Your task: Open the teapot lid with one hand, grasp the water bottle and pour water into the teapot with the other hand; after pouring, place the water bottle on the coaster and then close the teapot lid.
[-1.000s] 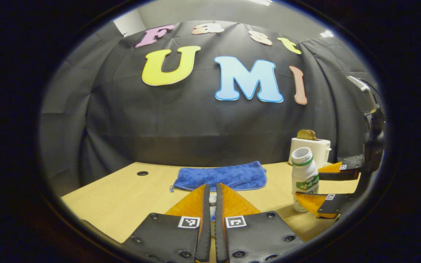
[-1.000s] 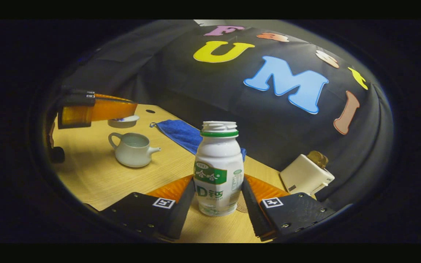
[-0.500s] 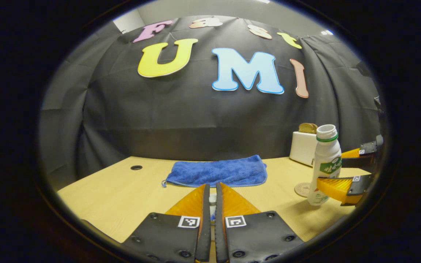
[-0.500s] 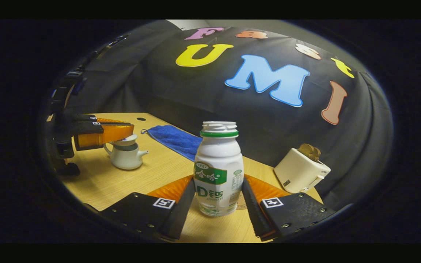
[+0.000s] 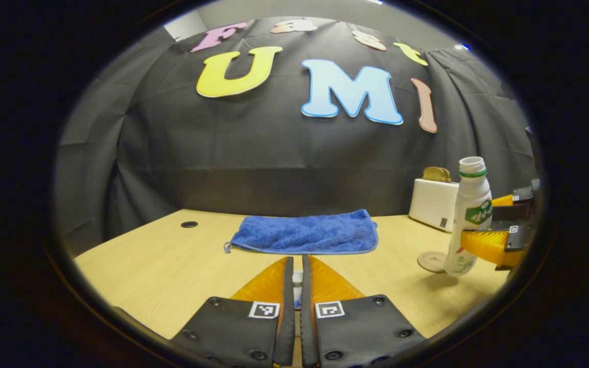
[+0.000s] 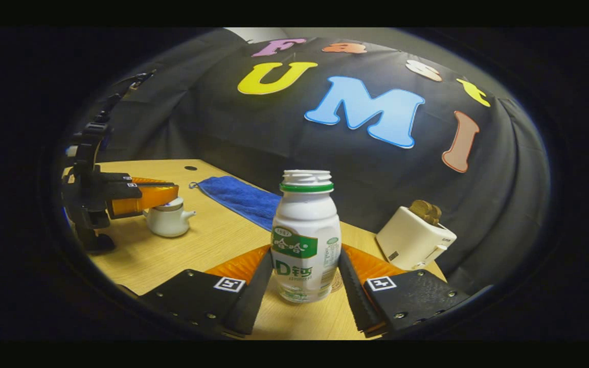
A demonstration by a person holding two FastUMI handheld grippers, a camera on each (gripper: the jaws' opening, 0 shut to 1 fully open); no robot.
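Right gripper (image 6: 304, 276) clamped on the water bottle (image 6: 306, 240), one finger pressed to each side of the lower body, base of the bottle between the fingertips. Bottle upright, long axis vertical, uncapped mouth pointing straight up, green ring just under the threaded neck. In the left gripper view, same bottle (image 5: 469, 217) at the far right of the wooden table (image 5: 172, 266), leaning slightly in the fisheye, gripped low by the right gripper (image 5: 489, 230). Round coaster (image 5: 431, 261) flat on the table, just beside the bottle's base on its left; whether the base overlaps the coaster's edge, or touches the table at all, cannot be told. In the right gripper view, coaster edge (image 6: 336, 280) peeking out just behind the bottle's lower right side.

Left gripper (image 5: 296, 278) narrowed to a thin slit, a small pale piece pinched between the fingers, most likely the lid knob. In the right gripper view, left gripper (image 6: 143, 191) at far left, held level directly over the teapot (image 6: 167, 222), fingertips at the lid (image 6: 171, 204), lid sitting on the pot. Teapot upright, spout pointing right toward the blue towel (image 6: 235, 197).

Blue towel (image 5: 307, 235) spread flat at the far middle of the table. White toaster (image 5: 433, 203) with bread in its slot at the far right, behind the bottle.
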